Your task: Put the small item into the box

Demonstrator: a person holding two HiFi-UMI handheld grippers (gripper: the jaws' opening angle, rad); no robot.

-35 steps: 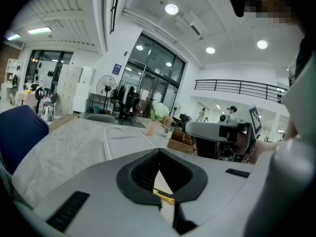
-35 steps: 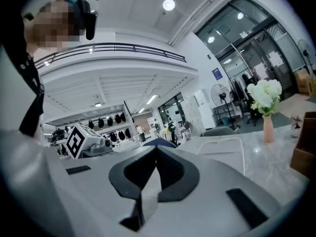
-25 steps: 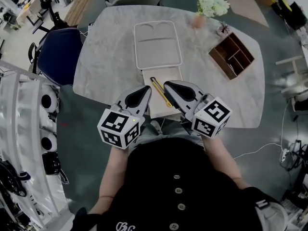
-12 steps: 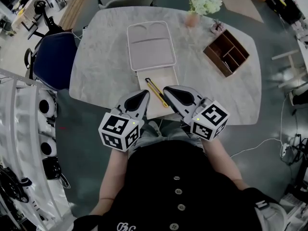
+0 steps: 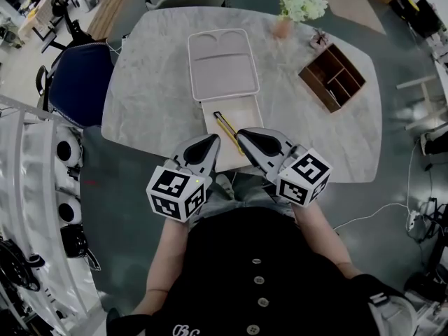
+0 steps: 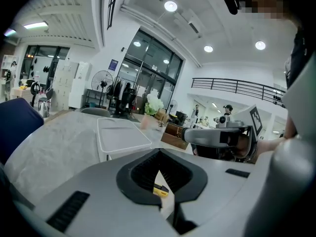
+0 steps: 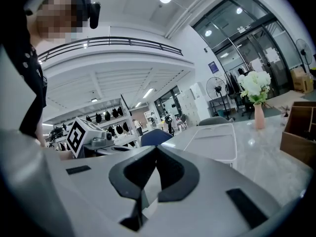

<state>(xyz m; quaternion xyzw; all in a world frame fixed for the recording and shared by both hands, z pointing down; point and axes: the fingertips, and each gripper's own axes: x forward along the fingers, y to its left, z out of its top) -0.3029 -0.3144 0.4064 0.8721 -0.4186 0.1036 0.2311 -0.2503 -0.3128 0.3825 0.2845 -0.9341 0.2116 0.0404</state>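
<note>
The left tool and right tool, both pressed together empty, partly hide the yellow cutter.

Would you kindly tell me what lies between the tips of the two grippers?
A yellow utility knife lies between the left gripper and the right gripper, on the base of the open box. The head view shows this best.

A pale, marble-patterned table carried an open, shallow box that lay flat near its middle. A vase of white flowers stood by the far edge, and a compartmented wooden organiser lay near it, to the right.
</note>
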